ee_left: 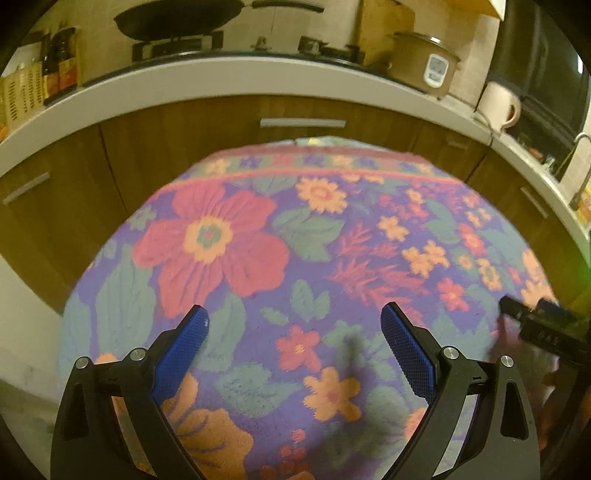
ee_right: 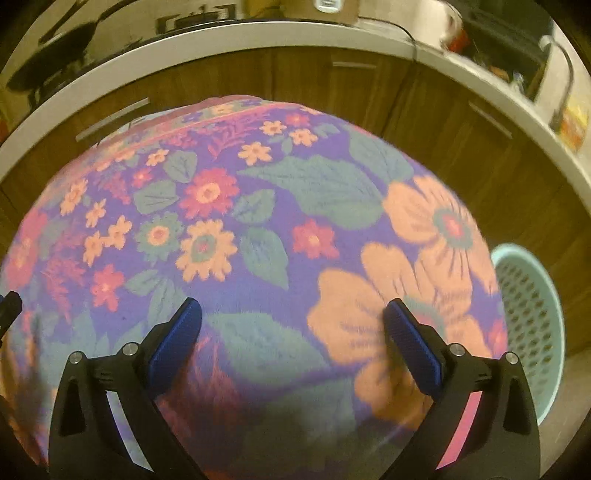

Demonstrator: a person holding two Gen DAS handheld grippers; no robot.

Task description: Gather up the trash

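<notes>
While jaws gape, fuzzy floral cloth (ee_right: 258, 240), perforated plastic basket (ee_right: 532, 314).

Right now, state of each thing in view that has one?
left gripper: open, empty, above the cloth
right gripper: open, empty, above the cloth
floral cloth: spread flat, no trash visible on it
basket: upright beside the cloth, looks empty
wok: on the stove

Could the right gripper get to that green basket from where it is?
Probably yes. The right gripper is open and holds nothing, and the basket stands just off the flowered cloth's right edge, with nothing visible between them.
</notes>
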